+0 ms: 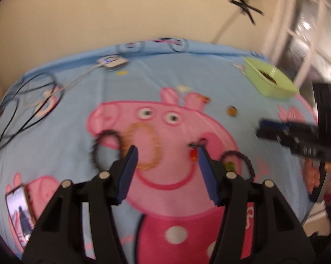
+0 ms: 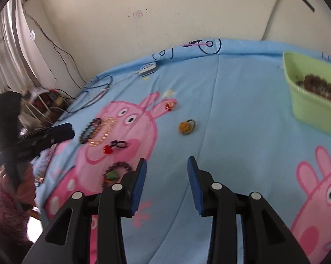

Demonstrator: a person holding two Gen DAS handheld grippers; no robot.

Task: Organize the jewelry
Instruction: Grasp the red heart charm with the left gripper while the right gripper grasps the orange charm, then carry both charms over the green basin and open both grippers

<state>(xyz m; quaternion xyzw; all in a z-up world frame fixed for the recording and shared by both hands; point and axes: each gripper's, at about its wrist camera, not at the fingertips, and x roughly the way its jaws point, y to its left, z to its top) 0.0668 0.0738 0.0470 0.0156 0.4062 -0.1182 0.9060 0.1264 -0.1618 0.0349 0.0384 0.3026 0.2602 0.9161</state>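
Jewelry lies scattered on a blue cartoon-pig bedsheet [image 1: 143,83]. My left gripper [image 1: 167,151] is open and empty, above a gold chain bracelet [image 1: 141,147], with a dark beaded bracelet [image 1: 103,147] to its left and a red charm hair tie [image 1: 194,151] by its right finger. My right gripper [image 2: 166,162] is open and empty over bare sheet. A dark bracelet with a green piece [image 2: 114,173] lies just left of it. An orange hair tie [image 2: 186,127] lies ahead. A green tub [image 2: 310,101] holding brown beads [image 2: 315,85] stands far right.
A phone [image 1: 19,211] lies at the near left of the sheet. Black cables [image 1: 22,110] and a small white device [image 1: 112,62] lie at the far left. A cream wall runs behind the bed. A window [image 1: 308,26] is at the right.
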